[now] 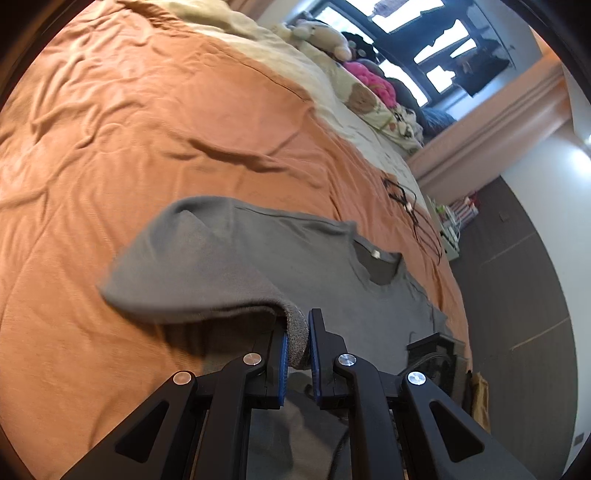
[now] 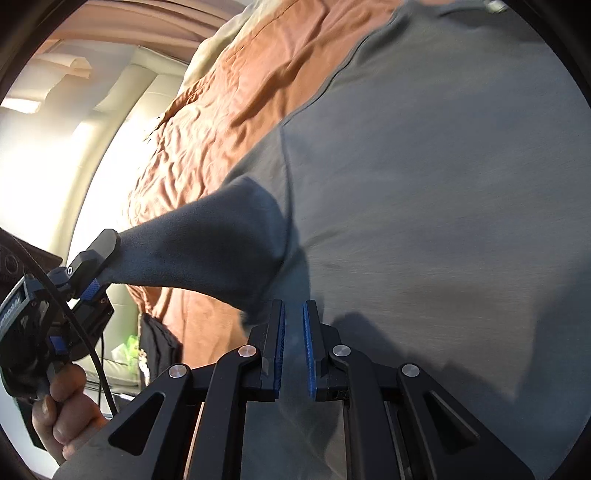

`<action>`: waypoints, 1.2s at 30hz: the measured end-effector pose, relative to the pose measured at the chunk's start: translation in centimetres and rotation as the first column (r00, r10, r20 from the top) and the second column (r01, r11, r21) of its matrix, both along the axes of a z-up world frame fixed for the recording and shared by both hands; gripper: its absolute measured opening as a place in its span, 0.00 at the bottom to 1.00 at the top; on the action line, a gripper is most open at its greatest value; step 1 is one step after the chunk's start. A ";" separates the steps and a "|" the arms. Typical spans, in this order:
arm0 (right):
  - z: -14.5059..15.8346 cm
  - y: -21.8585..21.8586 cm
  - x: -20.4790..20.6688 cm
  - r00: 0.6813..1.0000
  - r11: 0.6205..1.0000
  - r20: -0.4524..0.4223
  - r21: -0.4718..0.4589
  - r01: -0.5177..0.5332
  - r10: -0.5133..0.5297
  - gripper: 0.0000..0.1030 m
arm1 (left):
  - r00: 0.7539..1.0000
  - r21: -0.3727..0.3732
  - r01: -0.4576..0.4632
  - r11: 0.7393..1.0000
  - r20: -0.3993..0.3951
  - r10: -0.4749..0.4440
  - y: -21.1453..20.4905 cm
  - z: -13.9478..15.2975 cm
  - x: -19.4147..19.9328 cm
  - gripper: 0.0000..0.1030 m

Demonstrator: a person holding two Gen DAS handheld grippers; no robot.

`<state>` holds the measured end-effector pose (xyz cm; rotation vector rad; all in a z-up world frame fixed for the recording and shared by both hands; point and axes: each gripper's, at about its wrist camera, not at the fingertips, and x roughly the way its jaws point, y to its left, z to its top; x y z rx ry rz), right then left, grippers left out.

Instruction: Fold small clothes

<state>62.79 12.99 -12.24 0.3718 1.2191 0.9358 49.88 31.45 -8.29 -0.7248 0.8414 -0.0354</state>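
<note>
Orange bed (image 1: 147, 129), toys (image 1: 332, 40) by window (image 1: 424, 33). Left claw (image 1: 297, 343) pinching grey shirt (image 1: 258, 258) sleeve. Right claw (image 2: 293, 332) squeezed on thin, blurry shirt cloth.

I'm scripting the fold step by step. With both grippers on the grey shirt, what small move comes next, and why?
Probably carry the left gripper with its pinched sleeve across the grey shirt, since that sleeve is lifted off the orange bedspread while the body lies flat.

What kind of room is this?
Most likely a bedroom: an orange bedspread on a wide bed, stuffed toys heaped by the window, a grey T-shirt laid out for folding.
</note>
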 end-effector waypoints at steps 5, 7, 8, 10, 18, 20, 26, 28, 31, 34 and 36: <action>1.5 -3.5 -0.4 0.997 0.997 0.067 -0.060 0.037 -0.033 0.28 | 0.999 -0.007 0.036 0.999 -0.020 -0.036 -2.5 -0.8 1.0 0.10; 2.1 -4.3 -0.5 0.994 0.996 0.095 -0.068 0.061 -0.055 0.48 | 0.997 0.000 0.059 0.998 -0.050 -0.059 -3.7 -1.6 1.6 0.10; 2.3 -4.8 -0.5 0.992 0.995 0.106 -0.071 0.072 -0.064 0.56 | 0.996 0.003 0.068 0.998 -0.065 -0.068 -4.1 -2.0 1.8 0.13; 2.7 -5.6 -0.6 0.990 0.994 0.120 -0.070 0.079 -0.071 0.62 | 0.992 -0.007 0.088 0.996 -0.095 -0.088 -4.9 -2.6 2.2 0.25; 3.7 -5.0 -2.8 0.982 0.992 0.186 -0.109 0.061 -0.040 0.66 | 0.994 0.054 -0.019 0.998 -0.104 0.024 -2.6 -2.3 0.3 0.65; 3.8 -5.0 -3.0 0.978 0.992 0.208 -0.118 0.048 -0.023 0.66 | 0.990 0.067 -0.052 0.996 -0.128 0.060 -1.6 -2.8 0.0 0.65; 3.6 -3.8 -2.8 0.968 0.990 0.248 -0.142 0.005 0.030 0.66 | 0.975 0.040 -0.130 0.991 -0.177 0.135 0.7 -5.4 -0.8 0.65; 3.4 -3.6 -2.6 0.963 0.987 0.267 -0.160 -0.002 0.045 0.66 | 0.972 0.028 -0.141 0.990 -0.188 0.144 1.1 -6.3 -0.8 0.65; 3.2 -3.1 -2.6 0.956 0.984 0.286 -0.179 -0.014 0.065 0.66 | 0.967 0.008 -0.155 0.988 -0.205 0.154 1.5 -7.8 -0.6 0.65; 3.0 -2.1 -2.7 0.948 0.980 0.307 -0.198 -0.026 0.087 0.66 | 0.964 -0.009 -0.161 0.987 -0.216 0.155 1.6 -9.0 -0.3 0.65; 2.7 -1.5 -2.7 0.942 0.976 0.319 -0.214 -0.033 0.102 0.61 | 0.962 -0.024 -0.167 0.986 -0.221 0.158 1.7 -9.7 0.0 0.65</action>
